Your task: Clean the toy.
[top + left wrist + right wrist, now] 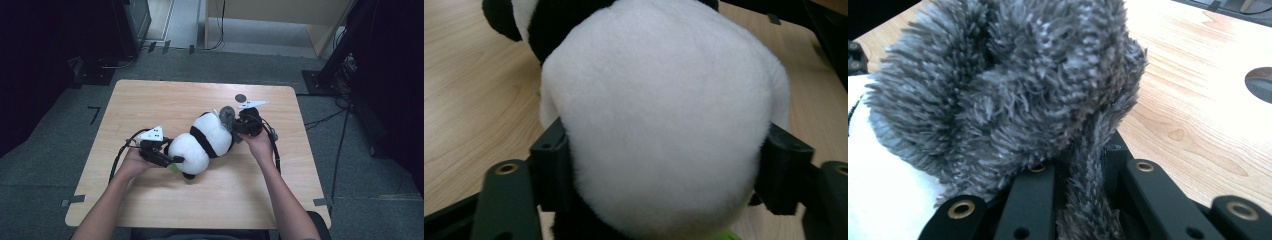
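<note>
So from the high view, the plush panda (207, 142) is lying on its side across the middle of the tabletop (150, 100), long axis running diagonally from near-left to far-right. The left gripper (172, 159) is sitting at the near-left end, right against the big white round part, and the right gripper (239, 125) is sitting at the far-right end where a fuzzy grey piece (227, 116) is sticking out. Each hand is taking the end closest to it, so any stretching or lifting is going along that diagonal, I'd guess.

Left gripper view: the white round end of the panda (664, 115) is sitting straight ahead between the jaws, which are standing wide on either side of it. Both are touching the fur at its sides, and the plush is bulging over them, so I'm reading this as a grasp on the panda, though a soft one.

Right gripper view: the jaws are clenching tight on a strand of that grey fuzzy piece (998, 85), with the fluffy bulk mushrooming just above them and the panda's white fur lying off to the left.
</note>
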{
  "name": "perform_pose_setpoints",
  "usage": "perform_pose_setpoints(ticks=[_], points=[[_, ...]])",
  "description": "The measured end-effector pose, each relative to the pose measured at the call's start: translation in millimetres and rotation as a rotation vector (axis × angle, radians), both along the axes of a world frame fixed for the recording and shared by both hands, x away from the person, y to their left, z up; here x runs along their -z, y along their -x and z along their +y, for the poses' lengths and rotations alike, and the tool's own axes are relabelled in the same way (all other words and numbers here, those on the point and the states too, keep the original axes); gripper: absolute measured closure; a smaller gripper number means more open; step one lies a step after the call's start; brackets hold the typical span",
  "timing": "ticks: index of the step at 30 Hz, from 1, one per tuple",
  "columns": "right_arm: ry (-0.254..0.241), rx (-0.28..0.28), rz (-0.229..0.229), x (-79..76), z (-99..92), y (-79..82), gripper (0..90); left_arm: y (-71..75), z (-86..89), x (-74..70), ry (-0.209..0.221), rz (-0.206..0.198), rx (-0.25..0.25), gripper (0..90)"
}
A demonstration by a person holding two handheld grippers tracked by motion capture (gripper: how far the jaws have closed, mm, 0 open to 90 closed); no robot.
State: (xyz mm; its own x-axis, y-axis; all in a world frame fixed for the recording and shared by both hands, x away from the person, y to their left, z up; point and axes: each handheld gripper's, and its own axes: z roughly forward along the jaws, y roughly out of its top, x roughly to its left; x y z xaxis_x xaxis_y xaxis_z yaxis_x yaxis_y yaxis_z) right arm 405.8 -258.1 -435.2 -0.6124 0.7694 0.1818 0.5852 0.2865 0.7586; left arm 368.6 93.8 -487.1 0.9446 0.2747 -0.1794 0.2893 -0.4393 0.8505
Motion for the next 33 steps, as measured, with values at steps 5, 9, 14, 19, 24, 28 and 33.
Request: perform_pose_setpoints(ticks=[5, 9, 14, 19, 24, 28, 33], points=[[0.003, 0.025, 0.017, 2.1, -6.2, -2.2, 79.6, 8.0, -1.8, -5.3, -0.02, 0.016, -0.018, 40.7], [0.046, 0.052, 0.01, -1.5, -14.1, -1.2, 78.5, 9.6, -0.9, -10.1, -0.004, 0.062, -0.055, 46.6], [0.019, 0.092, -0.008, -12.8, -34.9, 2.2, 78.5, 6.5, 6.2, -18.0, 0.053, 0.077, -0.132, 50.8], [-0.044, 0.1, -0.012, -25.8, -45.3, 8.4, 78.4, 2.1, 11.4, -25.3, 0.106, 0.081, -0.251, 51.2], [-0.094, 0.044, -0.013, -32.6, -34.5, 14.9, 77.9, -0.3, 7.6, -27.5, 0.109, 0.095, -0.327, 50.7], [-0.103, -0.004, 0.002, -41.7, -21.3, 21.6, 77.8, -2.1, 3.2, -29.5, 0.105, 0.096, -0.392, 50.2], [-0.09, -0.062, -0.01, -50.5, 4.2, 33.3, 76.6, 1.5, -6.0, -32.6, 0.12, 0.087, -0.419, 49.9]])
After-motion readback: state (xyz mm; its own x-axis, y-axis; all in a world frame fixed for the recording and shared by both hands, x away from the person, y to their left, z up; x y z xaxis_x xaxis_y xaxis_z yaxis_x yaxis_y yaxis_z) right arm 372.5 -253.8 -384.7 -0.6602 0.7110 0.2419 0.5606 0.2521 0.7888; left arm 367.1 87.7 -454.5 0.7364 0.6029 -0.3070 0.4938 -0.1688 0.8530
